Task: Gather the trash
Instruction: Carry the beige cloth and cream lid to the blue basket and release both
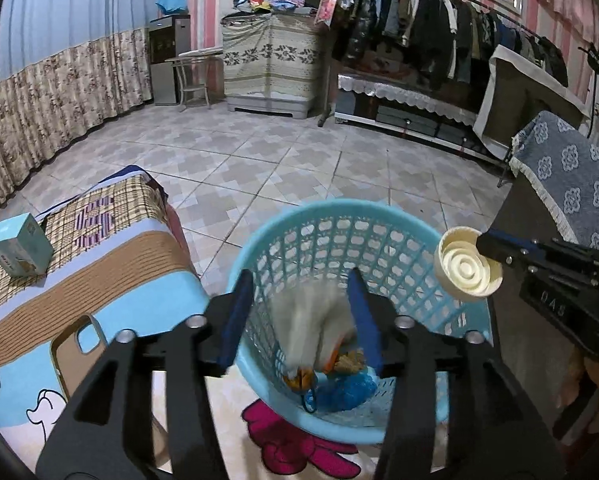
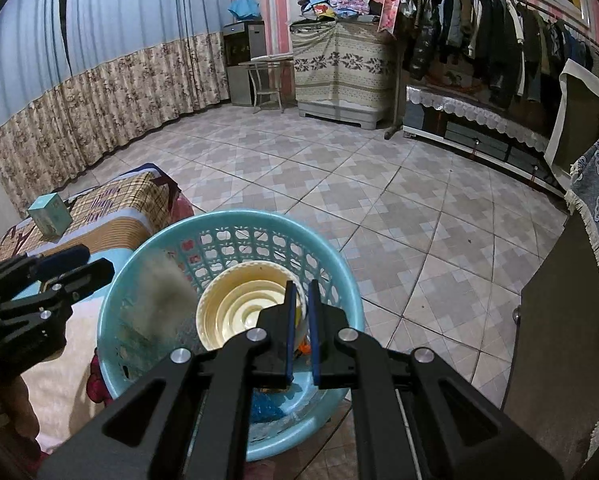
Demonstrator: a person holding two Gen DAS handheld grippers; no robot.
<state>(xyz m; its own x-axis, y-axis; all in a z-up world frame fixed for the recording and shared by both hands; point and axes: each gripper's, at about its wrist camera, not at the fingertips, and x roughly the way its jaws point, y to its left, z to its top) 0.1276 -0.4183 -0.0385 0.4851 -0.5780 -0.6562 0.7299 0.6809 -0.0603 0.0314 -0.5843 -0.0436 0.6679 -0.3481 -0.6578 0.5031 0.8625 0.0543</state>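
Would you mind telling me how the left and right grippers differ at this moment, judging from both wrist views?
The left gripper has its blue-padded jaws apart, while the right gripper is nearly shut. The left one grips nothing, and a blurred white wad drops between its jaws; the right one pinches the rim of a cream round plastic lid. Both are poised over the light blue plastic mesh basket.
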